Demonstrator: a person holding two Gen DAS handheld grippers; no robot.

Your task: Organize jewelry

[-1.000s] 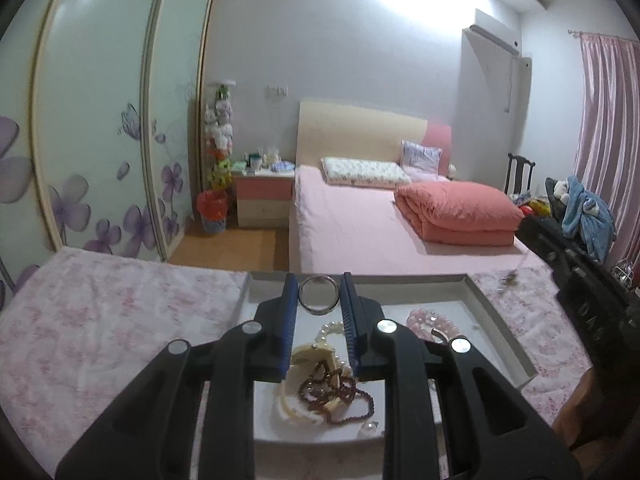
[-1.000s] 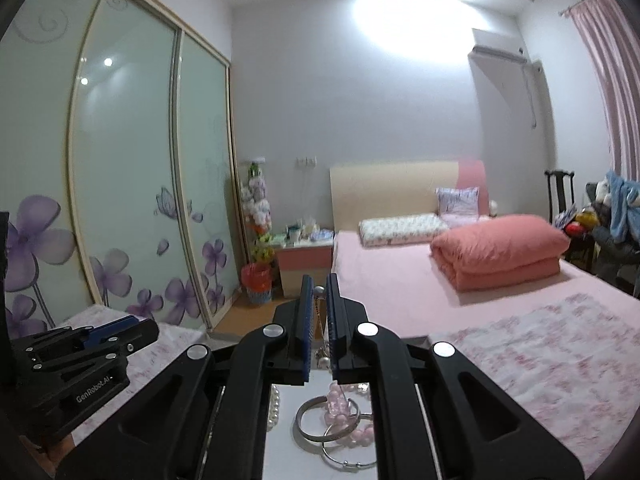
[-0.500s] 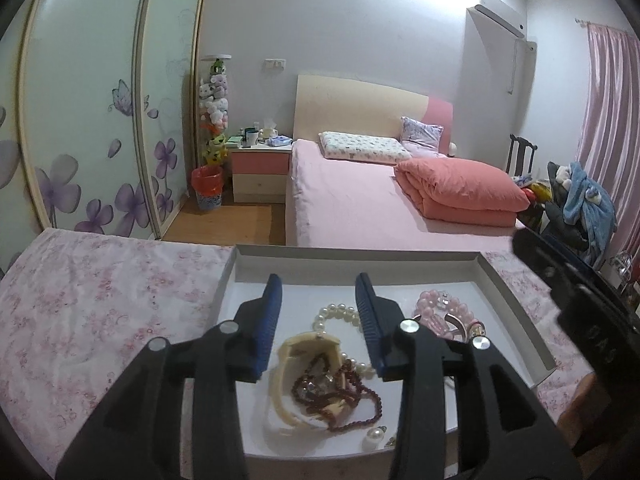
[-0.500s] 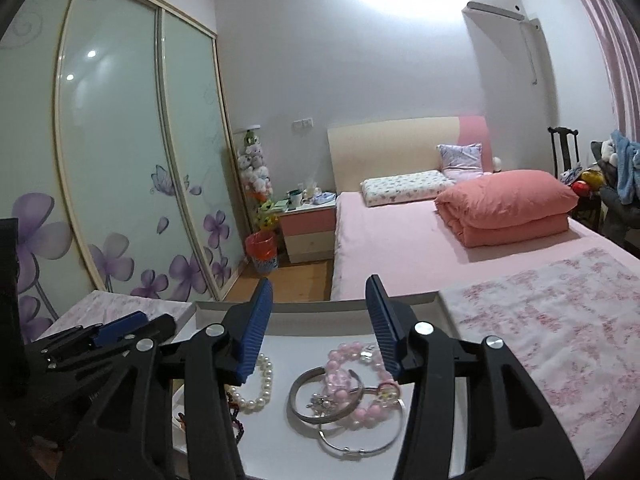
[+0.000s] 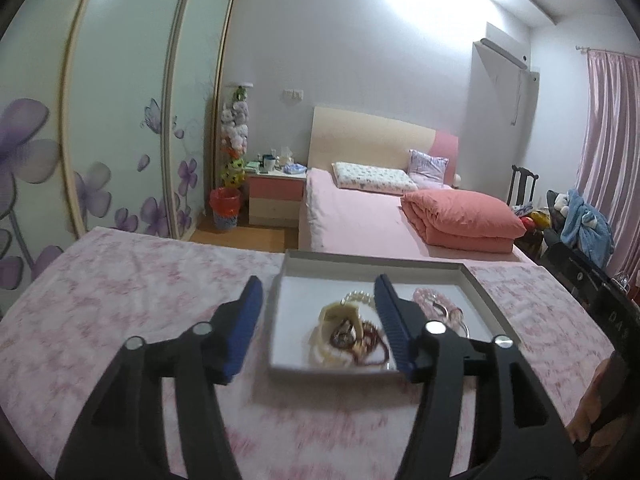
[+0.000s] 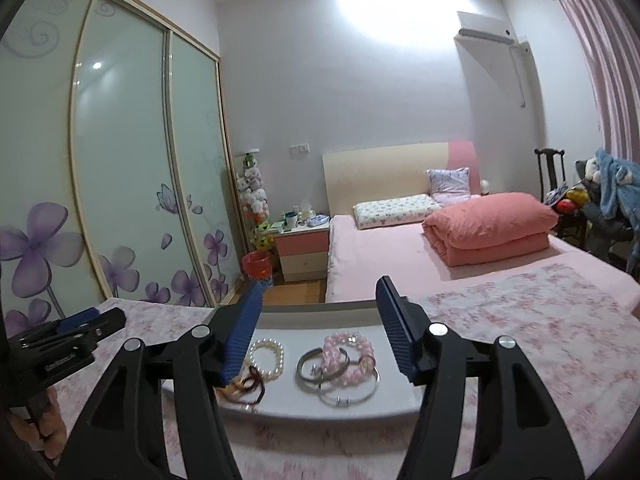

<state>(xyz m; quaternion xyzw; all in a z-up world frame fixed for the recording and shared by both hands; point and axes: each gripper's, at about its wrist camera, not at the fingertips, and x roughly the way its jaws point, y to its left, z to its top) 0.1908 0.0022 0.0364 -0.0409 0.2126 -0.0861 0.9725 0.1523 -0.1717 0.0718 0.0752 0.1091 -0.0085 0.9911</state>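
Both grippers hover over the near edge of the white tray [image 6: 320, 314] on the floral cloth [image 5: 120, 280]. The left gripper [image 5: 318, 328] and the right gripper [image 6: 318, 328] are opening, nothing between the jaws. Pearl bracelet [image 6: 268, 354], pink beads [image 6: 352, 354] and silver bangles [image 6: 348, 392] lie inside, well within the raised rim; bare cloth lies left and right.

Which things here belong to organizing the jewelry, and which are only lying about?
Belong: white tray, pearl bracelet, pink bead bracelet, silver bangles, dark red bead string.

Lying about: folded quilt, pillow, nightstand, red bin.
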